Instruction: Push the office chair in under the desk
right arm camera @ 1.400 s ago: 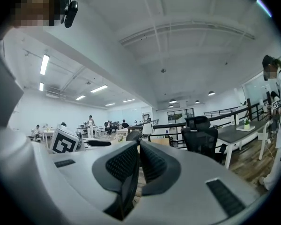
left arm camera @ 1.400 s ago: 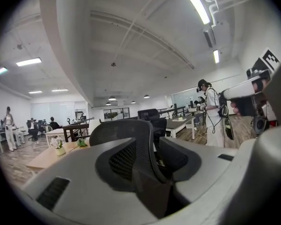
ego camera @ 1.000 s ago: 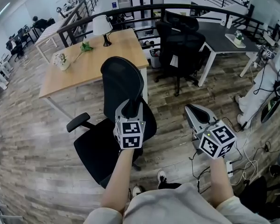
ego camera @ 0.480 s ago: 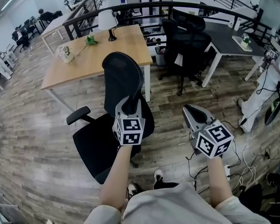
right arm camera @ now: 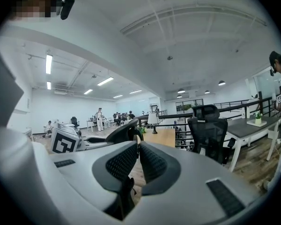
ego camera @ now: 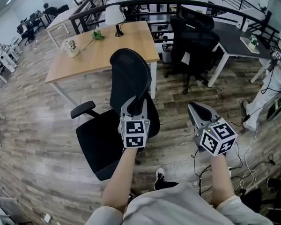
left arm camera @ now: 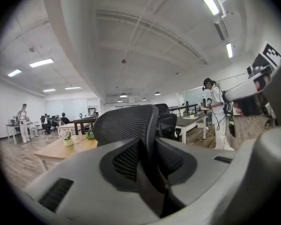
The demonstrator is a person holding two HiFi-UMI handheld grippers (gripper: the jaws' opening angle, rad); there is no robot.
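**Markings.** Black-and-white square markers on the cube of the left tongs (ego camera: 133,102) and of the right tongs (ego camera: 193,108). A white tag (ego camera: 186,58) hangs on the back of a second black chair (ego camera: 194,32); its print is too small to read.

**Office chair** (ego camera: 126,78). Black, with a mesh back and armrests. It stands on the wood-plank floor (ego camera: 33,125) just off the near right corner of the wooden desk (ego camera: 98,55), drawn out, with its seat clear of the desktop.

**Left arm** (ego camera: 119,182). Bare forearm stretched forward. The tongs stand upright at the right rim of the chair's backrest. Their halves are closing with the rim between them.

**Right arm** (ego camera: 221,182). Forearm forward, beside the left and apart from the chair. The tongs point up and away, pressed almost together with nothing between them.

**Desk contents.** White-shaded lamp (ego camera: 115,18), small potted plant (ego camera: 71,47).

**Surroundings.** Dark desk (ego camera: 234,34) behind the second chair; a person in white (ego camera: 276,93) at the right edge.
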